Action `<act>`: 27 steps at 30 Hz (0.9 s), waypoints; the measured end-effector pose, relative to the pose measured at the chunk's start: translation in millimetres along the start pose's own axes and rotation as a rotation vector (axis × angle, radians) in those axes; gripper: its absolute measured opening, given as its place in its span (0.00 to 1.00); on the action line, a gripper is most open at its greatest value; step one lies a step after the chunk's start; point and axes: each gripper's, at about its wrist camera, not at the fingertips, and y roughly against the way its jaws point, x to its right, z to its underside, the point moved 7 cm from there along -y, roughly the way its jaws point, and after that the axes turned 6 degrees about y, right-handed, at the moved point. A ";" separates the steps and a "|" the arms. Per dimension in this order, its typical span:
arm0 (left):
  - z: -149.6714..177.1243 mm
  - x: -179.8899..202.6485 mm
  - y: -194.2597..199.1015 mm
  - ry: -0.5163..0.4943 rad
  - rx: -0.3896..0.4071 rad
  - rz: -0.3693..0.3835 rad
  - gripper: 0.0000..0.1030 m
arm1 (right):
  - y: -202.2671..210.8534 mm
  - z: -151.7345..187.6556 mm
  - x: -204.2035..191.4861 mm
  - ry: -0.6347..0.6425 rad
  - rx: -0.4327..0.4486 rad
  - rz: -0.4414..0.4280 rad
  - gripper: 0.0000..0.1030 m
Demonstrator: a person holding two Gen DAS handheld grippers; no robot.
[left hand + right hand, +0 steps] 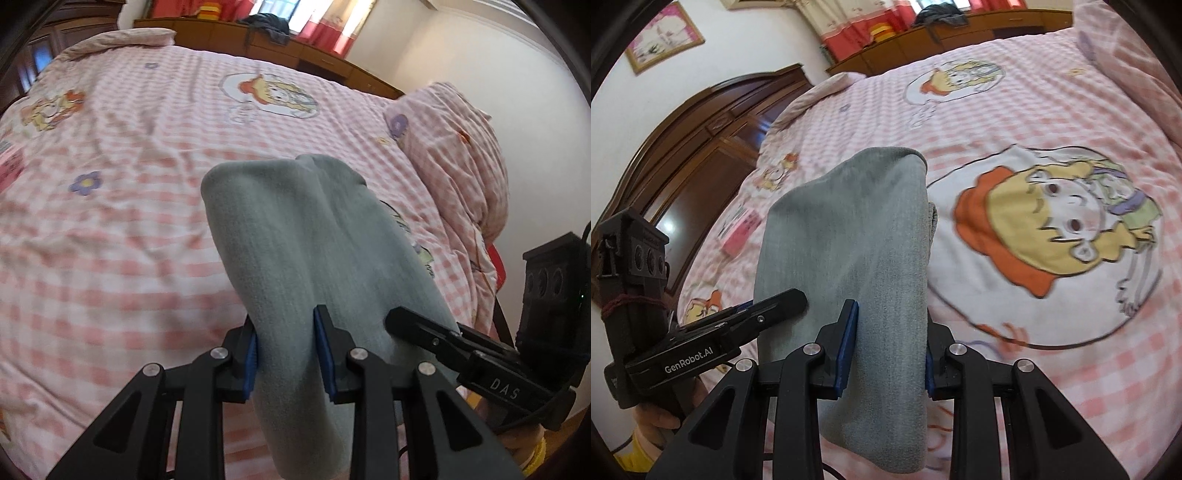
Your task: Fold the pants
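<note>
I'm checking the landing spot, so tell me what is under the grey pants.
Under the grey pants, held by the left tool and right tool, lies the pink checked bedspread with cartoon prints. The patch directly beneath the cloth is covered, so anything there is unseen.

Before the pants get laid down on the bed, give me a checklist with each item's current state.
1. Left gripper clamped on the grey pants: ok.
2. Right gripper clamped on the pants: ok.
3. Both grippers side by side on the same end: ok.
4. Pants already doubled over: ok.
5. Checked bedspread bare beyond the pants: ok.
6. Far edges aligned: cannot tell, the image is blurred.
</note>
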 end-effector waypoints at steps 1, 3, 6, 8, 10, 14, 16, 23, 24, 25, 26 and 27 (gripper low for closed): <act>-0.5 -7.2 3.3 0.005 0.005 -0.009 0.28 | -5.0 -1.2 -5.4 0.007 -0.006 -0.006 0.29; -2.7 -22.2 10.2 0.017 0.017 -0.029 0.28 | -14.0 -3.3 -17.3 0.024 -0.016 -0.017 0.29; -6.4 -39.8 16.5 0.031 0.030 -0.046 0.28 | -28.0 -7.6 -33.6 0.044 -0.029 -0.032 0.29; -10.1 -55.3 20.1 0.041 0.035 -0.055 0.28 | -39.1 -10.1 -43.6 0.050 -0.040 -0.044 0.29; -13.5 -68.0 21.1 0.058 0.035 -0.057 0.28 | -49.3 -10.8 -52.4 0.047 -0.054 -0.065 0.29; -18.8 -101.7 26.5 0.110 0.042 -0.052 0.28 | -71.0 -10.4 -73.9 0.070 -0.077 -0.097 0.29; -22.2 -114.7 27.2 0.114 0.049 -0.057 0.28 | -80.2 -11.8 -81.2 0.088 -0.078 -0.101 0.29; -34.3 -161.7 16.9 0.131 0.071 -0.077 0.28 | -123.2 -15.6 -95.1 0.060 -0.098 -0.152 0.29; -35.3 -170.5 12.3 0.140 0.067 -0.076 0.28 | -129.6 -14.7 -95.0 0.049 -0.105 -0.158 0.29; -35.3 -179.2 7.5 0.151 0.060 -0.072 0.28 | -137.1 -13.5 -94.1 0.041 -0.116 -0.157 0.29; -34.1 -189.0 0.8 0.171 0.045 -0.063 0.28 | -144.8 -11.3 -92.7 0.039 -0.126 -0.145 0.29; -33.2 -194.2 -3.5 0.185 0.036 -0.053 0.28 | -149.4 -10.3 -91.7 0.043 -0.129 -0.134 0.30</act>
